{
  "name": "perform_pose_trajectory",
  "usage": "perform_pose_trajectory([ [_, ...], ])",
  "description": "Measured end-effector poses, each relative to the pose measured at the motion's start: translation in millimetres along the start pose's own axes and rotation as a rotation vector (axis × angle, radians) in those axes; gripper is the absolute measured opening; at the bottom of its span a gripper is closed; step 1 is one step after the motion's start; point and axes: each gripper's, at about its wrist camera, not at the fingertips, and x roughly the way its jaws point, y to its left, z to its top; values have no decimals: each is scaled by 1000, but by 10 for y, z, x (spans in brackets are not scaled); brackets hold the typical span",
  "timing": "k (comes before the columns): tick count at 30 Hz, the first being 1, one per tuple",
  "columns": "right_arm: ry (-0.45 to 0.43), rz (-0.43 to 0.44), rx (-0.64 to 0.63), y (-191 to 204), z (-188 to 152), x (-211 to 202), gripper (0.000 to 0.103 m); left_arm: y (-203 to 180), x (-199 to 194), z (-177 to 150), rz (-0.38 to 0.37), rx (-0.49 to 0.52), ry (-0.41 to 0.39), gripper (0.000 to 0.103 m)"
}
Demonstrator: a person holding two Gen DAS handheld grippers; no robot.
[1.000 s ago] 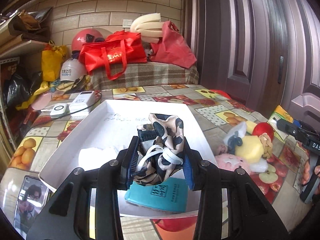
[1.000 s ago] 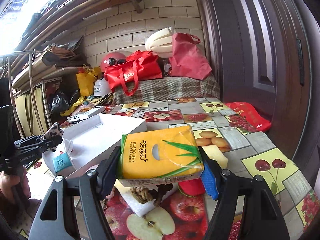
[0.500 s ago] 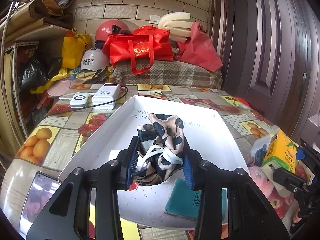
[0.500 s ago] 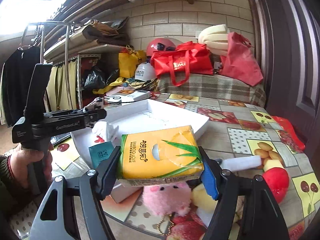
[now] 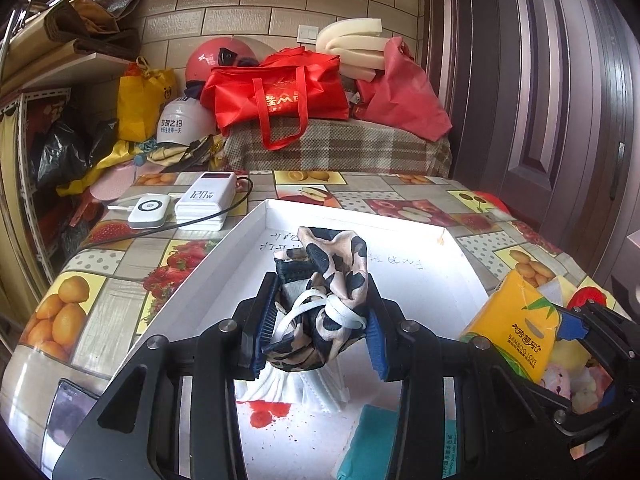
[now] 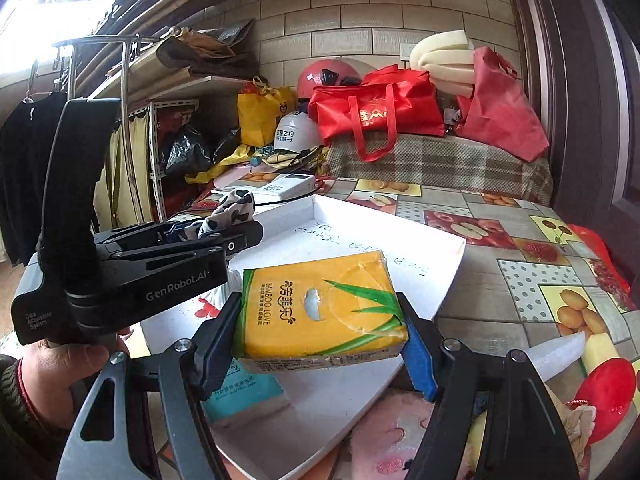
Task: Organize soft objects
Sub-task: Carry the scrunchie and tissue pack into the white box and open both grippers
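Note:
My left gripper [image 5: 316, 328] is shut on a crumpled cow-patterned cloth with white straps [image 5: 332, 280] and holds it above the white tray [image 5: 404, 220]. My right gripper [image 6: 320, 344] is shut on a yellow tissue pack [image 6: 320, 304] over the tray's near right part [image 6: 400, 236]. The pack also shows at the right of the left wrist view [image 5: 516, 324]. A white face mask [image 5: 296, 392] and a teal tissue pack [image 5: 376, 448] lie in the tray under the left gripper.
Power banks [image 5: 204, 200] with a black cable lie left of the tray. A pink plush [image 6: 400, 436], a red apple toy [image 6: 604, 388] and foam pieces lie at the tray's right. A phone [image 5: 68, 404] lies at the near left table edge.
My right gripper has carried the yellow tissue pack left, from beside the tray to over it. My left gripper still holds the cloth over the tray, with the view shifted slightly.

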Motion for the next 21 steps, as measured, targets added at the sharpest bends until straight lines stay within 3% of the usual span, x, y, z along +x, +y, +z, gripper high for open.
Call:
perform_pose_trajectory([
  [10, 85, -31, 56, -51, 65, 260, 73, 2, 111, 39, -1, -15, 34, 39],
  [21, 78, -50, 34, -31, 65, 245, 73, -21, 162, 51, -5, -14, 50, 40],
])
